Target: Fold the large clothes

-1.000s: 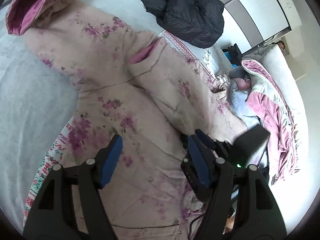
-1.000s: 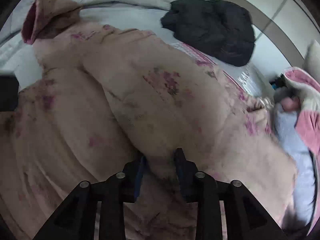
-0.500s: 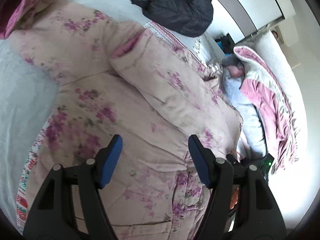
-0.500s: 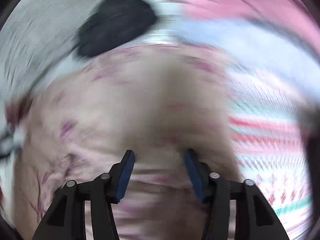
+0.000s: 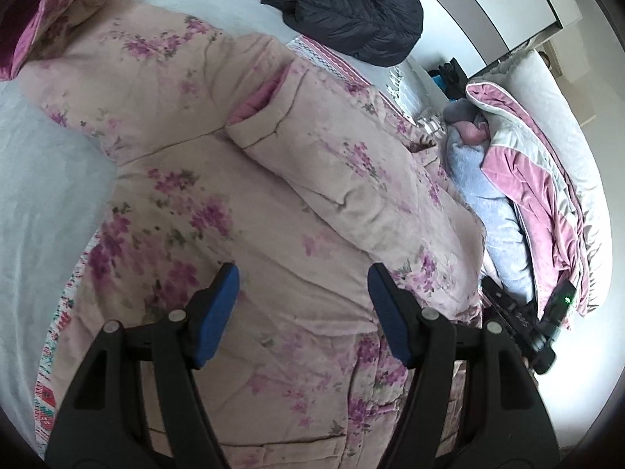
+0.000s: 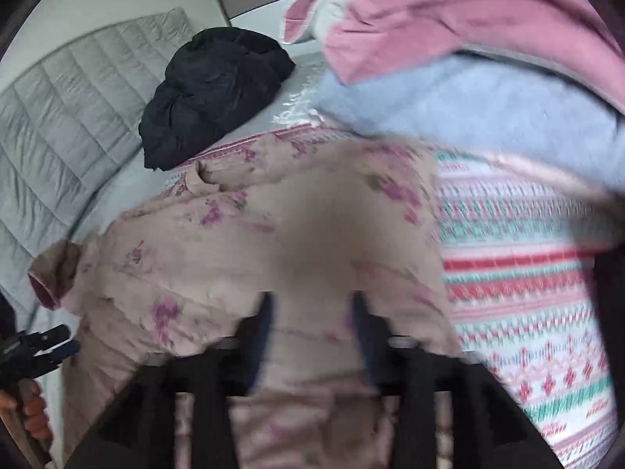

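Observation:
A padded pink floral coat (image 5: 218,179) lies spread on the bed, its hood at the upper left and one sleeve (image 5: 336,164) folded across the body. My left gripper (image 5: 302,285) is open and empty just above the coat's lower body. In the right wrist view the same coat (image 6: 250,242) fills the middle. My right gripper (image 6: 312,305) is open over the coat's edge, blurred by motion, with nothing held. It also shows at the right edge of the left wrist view (image 5: 519,320).
A black puffer jacket (image 5: 343,4) lies at the far side of the bed, also in the right wrist view (image 6: 211,90). A pink and grey blanket (image 5: 535,179) and a blue cloth (image 5: 476,179) pile at the right. A patterned sheet (image 6: 527,273) lies under the coat. A grey quilted headboard (image 6: 58,109) stands behind.
My right gripper let go of the folded sleeve, opened and swung away to the coat's right side. My left gripper stayed open and moved slightly forward over the coat.

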